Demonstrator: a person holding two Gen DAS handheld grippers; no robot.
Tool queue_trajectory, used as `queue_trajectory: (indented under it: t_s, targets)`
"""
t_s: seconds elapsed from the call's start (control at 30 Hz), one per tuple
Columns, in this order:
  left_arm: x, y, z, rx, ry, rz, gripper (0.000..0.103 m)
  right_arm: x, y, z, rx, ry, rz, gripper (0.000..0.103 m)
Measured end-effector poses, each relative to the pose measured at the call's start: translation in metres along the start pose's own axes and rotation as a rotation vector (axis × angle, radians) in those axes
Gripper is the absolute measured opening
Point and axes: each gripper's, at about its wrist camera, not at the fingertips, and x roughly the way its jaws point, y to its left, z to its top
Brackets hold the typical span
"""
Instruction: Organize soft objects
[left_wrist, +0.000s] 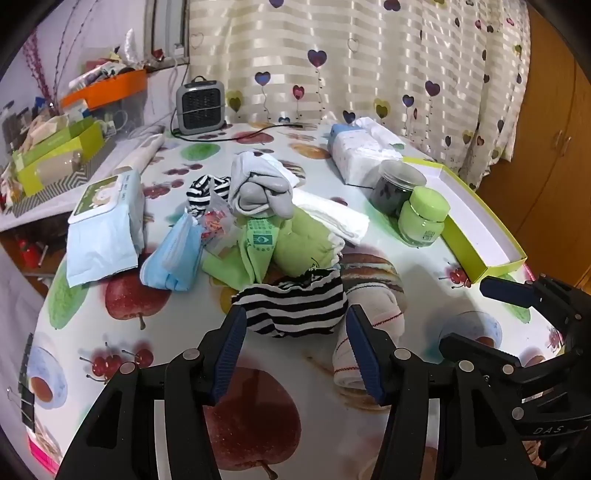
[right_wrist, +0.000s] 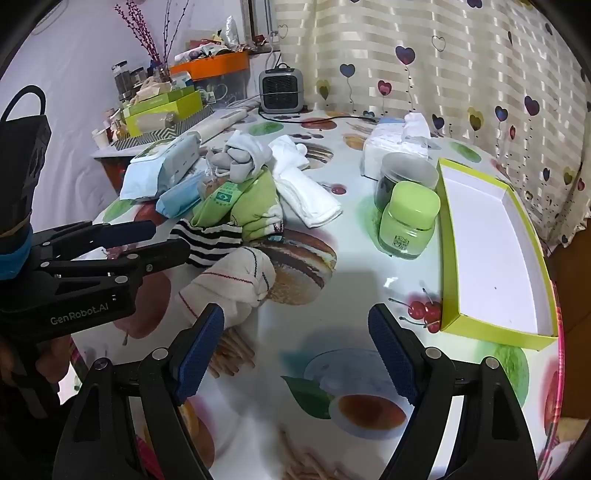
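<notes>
Black-and-white striped sock bundle (left_wrist: 295, 310): soft, light, limp knit; sits on fruit-print tablecloth (left_wrist: 280, 373) at near edge of sock pile, touching green sock (left_wrist: 295, 243) behind and white red-trimmed sock roll (left_wrist: 373, 325) beside. Left gripper (left_wrist: 295, 350) jaws spread wide, just short of bundle, nothing between pads. Right gripper (right_wrist: 295, 350) equally wide, empty, over bare cloth. Judgement: pinch bundle across thick middle, not loose cuff, or it unrolls and drags neighbours. Lime-edged box tray (right_wrist: 491, 254) empty, likely destination.
</notes>
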Motion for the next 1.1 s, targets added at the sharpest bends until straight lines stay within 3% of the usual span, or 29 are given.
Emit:
queue_trajectory:
  t_s: [0.57,1.1]
  targets:
    - [0.0014,0.0086,0.0009,-0.018,0.012,-0.058,0.056,0.0028,0.0028,0.0022,0.001,0.003,0.012,0.081]
    - [-0.0020,0.0061,0.0027,-0.006,0.000,-0.047,0.056,0.0023,0.0016,0.0035,-0.002,-0.001,0.014,0.081]
